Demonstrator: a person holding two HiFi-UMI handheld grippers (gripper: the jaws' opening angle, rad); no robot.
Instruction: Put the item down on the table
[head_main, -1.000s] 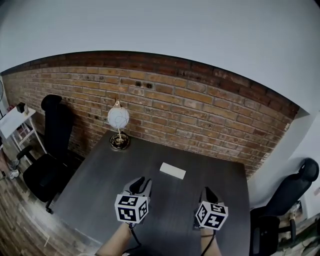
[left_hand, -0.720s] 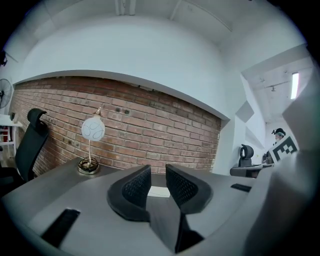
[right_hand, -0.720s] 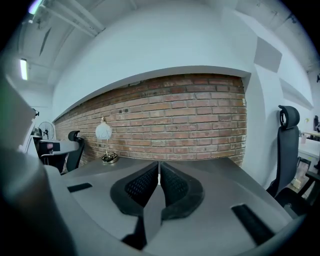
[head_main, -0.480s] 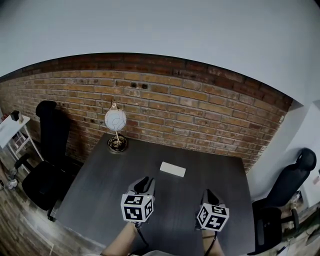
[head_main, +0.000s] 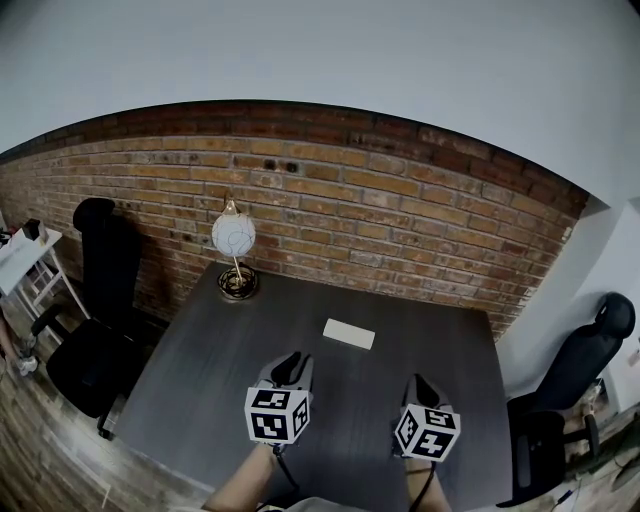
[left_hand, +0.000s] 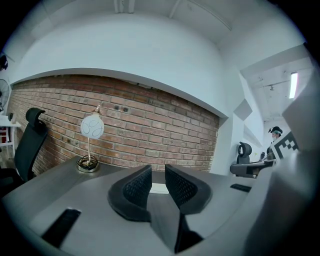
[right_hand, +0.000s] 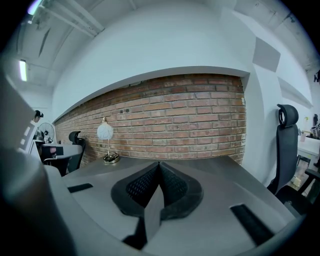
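The flat white rectangular item (head_main: 348, 333) is already laid on the dark grey table (head_main: 200, 370), well apart from the left tongs (head_main: 291, 366) and the right tongs (head_main: 419, 385), so the job looks done tbh. The left ones are drawn almost together, nothing caught between; the right ones are pressed tip to tip, empty. Both are held low near the table's front edge, probably parked. No brand or writing can be read.

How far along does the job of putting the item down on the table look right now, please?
It looks done: the white item lies flat on the table, apart from both grippers. Nothing is in hand: the left gripper and the right gripper are shut with nothing between their jaws, near the table's front edge. Probably nothing is left but drawing back.
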